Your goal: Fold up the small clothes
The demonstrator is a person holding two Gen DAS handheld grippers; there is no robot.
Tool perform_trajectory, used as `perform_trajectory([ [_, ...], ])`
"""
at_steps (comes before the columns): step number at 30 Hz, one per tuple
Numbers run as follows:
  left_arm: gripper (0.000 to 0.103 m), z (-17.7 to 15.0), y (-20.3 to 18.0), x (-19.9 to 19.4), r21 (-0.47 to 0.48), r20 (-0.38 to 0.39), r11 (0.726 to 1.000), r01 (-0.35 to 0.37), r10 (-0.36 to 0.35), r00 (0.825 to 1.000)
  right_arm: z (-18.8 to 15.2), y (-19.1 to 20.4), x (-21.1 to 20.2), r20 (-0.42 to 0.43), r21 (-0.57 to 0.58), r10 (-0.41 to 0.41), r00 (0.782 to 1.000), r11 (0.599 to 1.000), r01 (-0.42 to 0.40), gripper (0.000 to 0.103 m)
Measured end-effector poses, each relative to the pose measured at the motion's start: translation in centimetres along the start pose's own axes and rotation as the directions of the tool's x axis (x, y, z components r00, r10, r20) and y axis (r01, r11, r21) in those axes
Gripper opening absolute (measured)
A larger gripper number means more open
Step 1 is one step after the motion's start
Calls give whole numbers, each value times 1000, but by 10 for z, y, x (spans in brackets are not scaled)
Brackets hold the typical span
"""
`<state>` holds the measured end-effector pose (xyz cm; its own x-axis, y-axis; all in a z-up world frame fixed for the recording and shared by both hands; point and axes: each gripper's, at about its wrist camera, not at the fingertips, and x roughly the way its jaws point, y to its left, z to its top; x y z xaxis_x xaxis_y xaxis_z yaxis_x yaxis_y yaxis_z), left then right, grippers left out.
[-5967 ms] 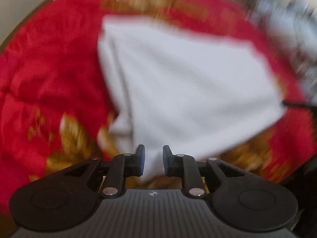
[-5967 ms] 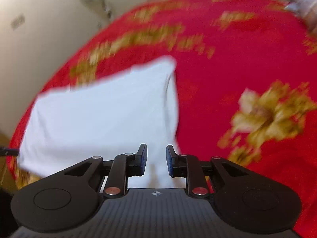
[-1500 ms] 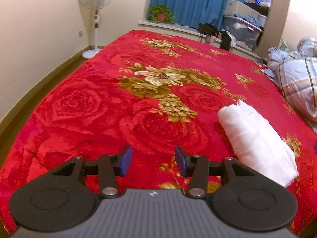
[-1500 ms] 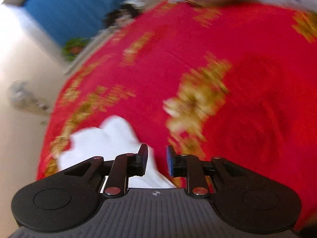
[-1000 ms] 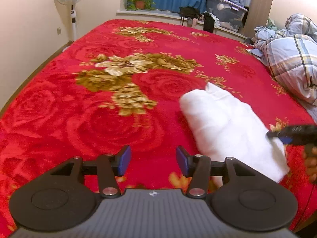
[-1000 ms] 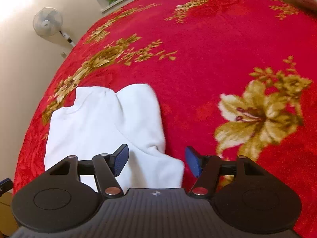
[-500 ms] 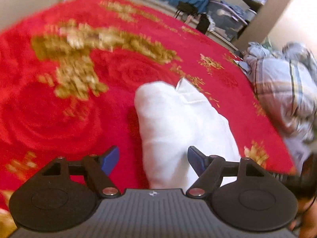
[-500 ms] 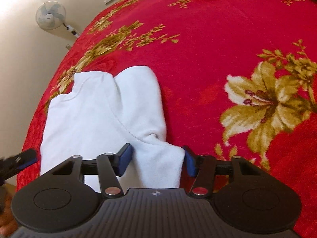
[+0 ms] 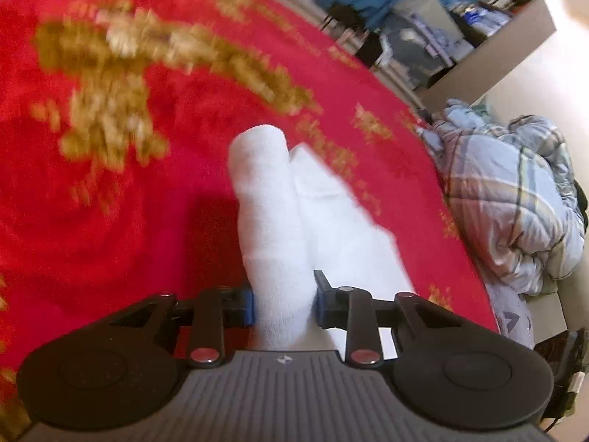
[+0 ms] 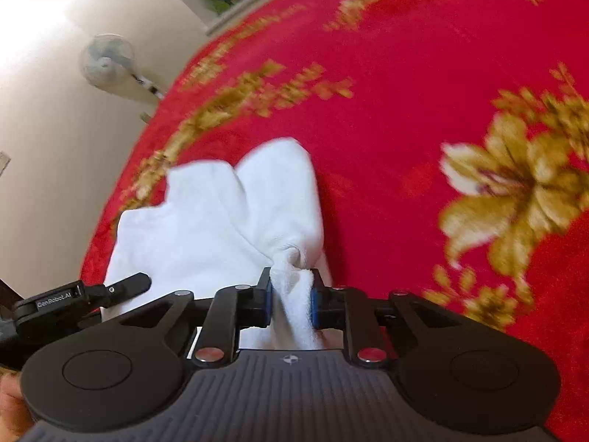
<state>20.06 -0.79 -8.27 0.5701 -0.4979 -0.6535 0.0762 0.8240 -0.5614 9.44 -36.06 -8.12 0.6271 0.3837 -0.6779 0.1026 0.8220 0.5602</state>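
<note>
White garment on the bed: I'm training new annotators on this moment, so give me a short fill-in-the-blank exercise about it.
1. The folded garment is coloured ____.
2. The right gripper is shut on a bunched ____ of the garment.
3. The blanket under it is ____ with gold flowers.
4. The left gripper has garment cloth ____ its fingers.

Missing words: white; corner; red; between

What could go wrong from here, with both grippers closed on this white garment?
The right gripper pinches only a bunched corner of the white garment, so a lift may let it slip free. The left gripper clamps a thick rolled edge; uneven pulls could undo the folds. The plush red blanket might drag on the cloth.
</note>
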Motion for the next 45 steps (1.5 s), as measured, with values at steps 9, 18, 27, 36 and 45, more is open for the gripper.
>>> perform_trajectory([
  [9, 33, 43, 40, -93, 41, 103, 992, -121, 116, 988, -6, 77, 22, 32, -56, 186, 982, 981, -184, 18],
  [18, 40, 38, 74, -142, 78, 69, 956, -281, 276, 959, -33, 109, 63, -158, -107, 135, 978, 982, -153, 30],
  [27, 41, -20, 68, -112, 298, -69, 906, -300, 334, 940, -40, 100, 52, -175, -179, 94, 980, 976, -125, 24],
  [36, 43, -41, 96, -109, 332, -215, 893, -303, 385, 898, -62, 104, 41, -226, -296, 44, 973, 948, -112, 29],
  [45, 93, -69, 53, -184, 366, 117, 850, -379, 362, 925, -76, 110, -2, -62, -354, -214, 975, 918, 179, 32],
])
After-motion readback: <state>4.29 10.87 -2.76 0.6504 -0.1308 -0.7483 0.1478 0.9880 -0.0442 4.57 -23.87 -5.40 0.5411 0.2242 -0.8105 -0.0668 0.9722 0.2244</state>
